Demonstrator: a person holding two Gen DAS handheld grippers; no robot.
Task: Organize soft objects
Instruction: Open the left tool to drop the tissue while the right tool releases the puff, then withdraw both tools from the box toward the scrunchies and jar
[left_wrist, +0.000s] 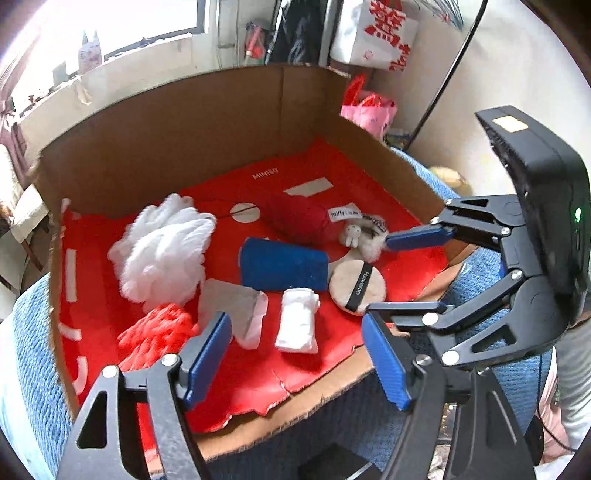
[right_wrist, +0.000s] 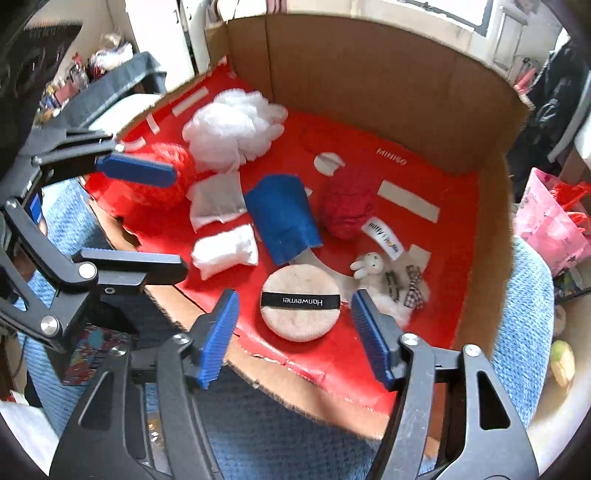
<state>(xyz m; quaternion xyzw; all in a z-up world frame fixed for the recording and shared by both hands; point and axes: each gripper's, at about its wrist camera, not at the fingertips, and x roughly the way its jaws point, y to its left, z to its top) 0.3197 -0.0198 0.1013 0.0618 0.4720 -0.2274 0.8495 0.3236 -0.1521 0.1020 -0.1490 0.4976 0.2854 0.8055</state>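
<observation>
Several soft things lie on the red liner (left_wrist: 332, 362) of a cardboard box (left_wrist: 166, 129): a white fluffy ball (left_wrist: 162, 247), red mesh (left_wrist: 155, 336), a grey-white cloth (left_wrist: 236, 306), a white folded pad (left_wrist: 297, 325), a blue roll (left_wrist: 284, 266), a beige powder puff (right_wrist: 299, 302), a red yarn ball (right_wrist: 347, 206), and a small bunny toy (right_wrist: 367, 264) beside a fluffy white clip (right_wrist: 399, 295). My left gripper (left_wrist: 295, 362) is open above the box's near edge, with nothing in it. My right gripper (right_wrist: 295, 332) is open over the puff without touching it.
The box rests on a blue knitted cover (right_wrist: 280, 435); its back and side walls stand tall, and the near side is low and torn. A pink bag (right_wrist: 550, 225) sits outside on the right. In each wrist view the other gripper (left_wrist: 406, 273) (right_wrist: 155, 218) reaches in from the side.
</observation>
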